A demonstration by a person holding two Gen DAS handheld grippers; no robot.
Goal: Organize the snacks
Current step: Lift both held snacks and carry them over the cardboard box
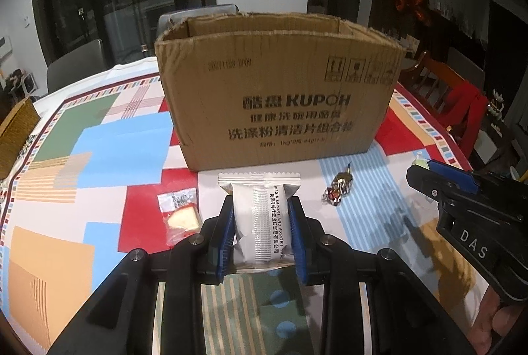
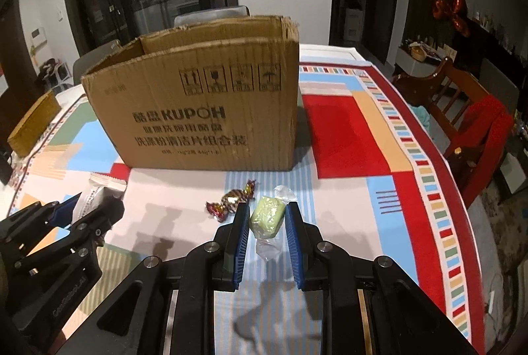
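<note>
Left gripper [image 1: 260,224]: jaws closed partway on a silver snack packet [image 1: 259,216], blue pads pressed against its two long sides. The packet is held upright between them, long axis running along the fingers, crimped top edge pointing away toward the cardboard box [image 1: 280,84]. It appears to be lifted clear of the tablecloth [image 1: 99,140].

Right gripper [image 2: 266,224]: jaws nearly closed on a small green sweet [image 2: 267,216] in clear wrap. The wrap's twisted ends stick out ahead of and behind the pads, so the sweet's long axis also lies along the fingers.

Outward from the grippers: the box stands straight ahead of both, top open, front wall facing the cameras. Its rim is seen higher than both held snacks. The box sits dead centre in the left view and somewhat left of centre in the right view, so the left gripper is judged the better lined up with the opening.

Judgement: both loads must be carried up and forward over the front wall before release; the rim is the thing to clear.

Left on the cloth: a foil-wrapped candy [image 2: 232,200] just left of the right gripper, and a small clear-wrapped cake [image 1: 180,213] just left of the left gripper. Neither is touched.
</note>
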